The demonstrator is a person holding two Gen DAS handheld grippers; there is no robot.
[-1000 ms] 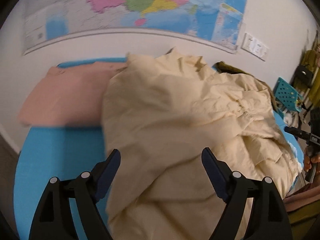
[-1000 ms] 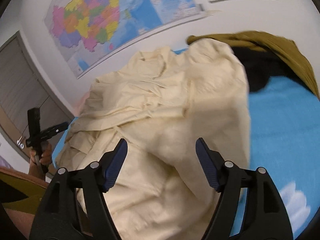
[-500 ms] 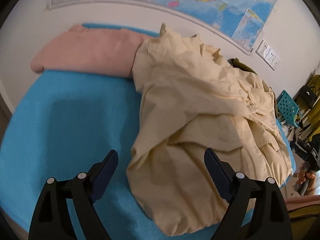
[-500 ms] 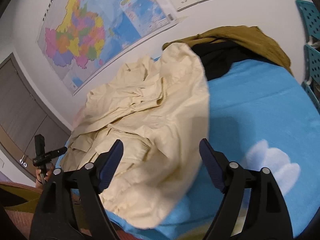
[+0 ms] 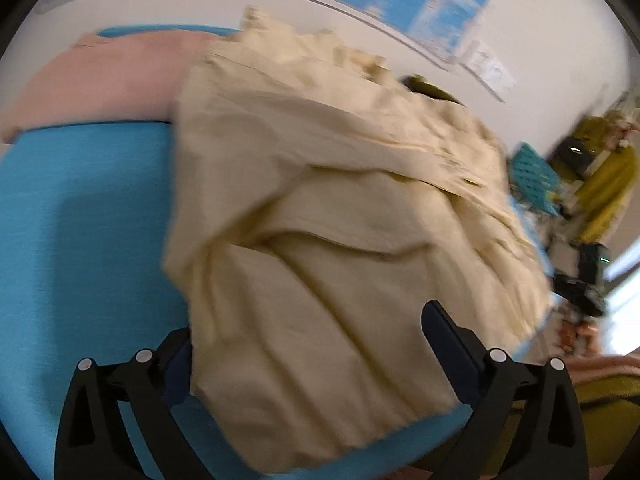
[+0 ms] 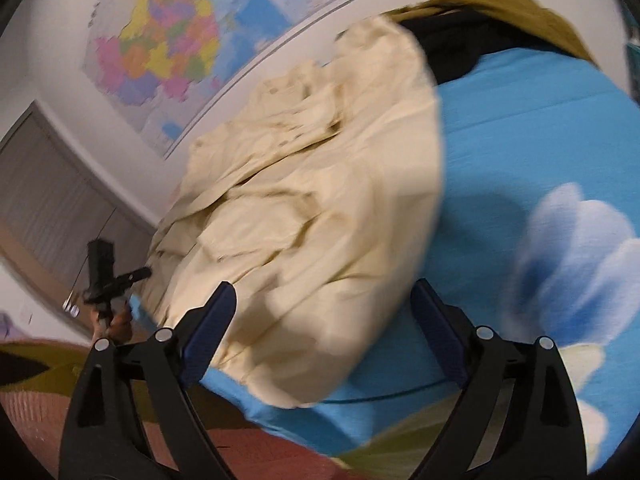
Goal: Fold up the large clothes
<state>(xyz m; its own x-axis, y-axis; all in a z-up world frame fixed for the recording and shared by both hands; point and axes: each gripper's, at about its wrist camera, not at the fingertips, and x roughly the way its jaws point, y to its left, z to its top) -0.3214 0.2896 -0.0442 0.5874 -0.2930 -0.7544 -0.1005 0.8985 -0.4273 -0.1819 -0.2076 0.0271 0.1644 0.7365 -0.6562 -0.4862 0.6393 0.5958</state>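
Since a second ago both grippers have dropped lower and nearer the rumpled cream garment [image 5: 336, 240], whose near hem now reaches between their fingers, and both sets of jaws have just been opening. The garment lies heaped across the blue bedsheet [image 5: 80, 220], its far edge overlapping a folded pink garment [image 5: 100, 80], with an olive garment [image 6: 500, 4] beyond. The left gripper [image 5: 308, 344] and right gripper [image 6: 324, 320] are spread wide, pinching nothing.
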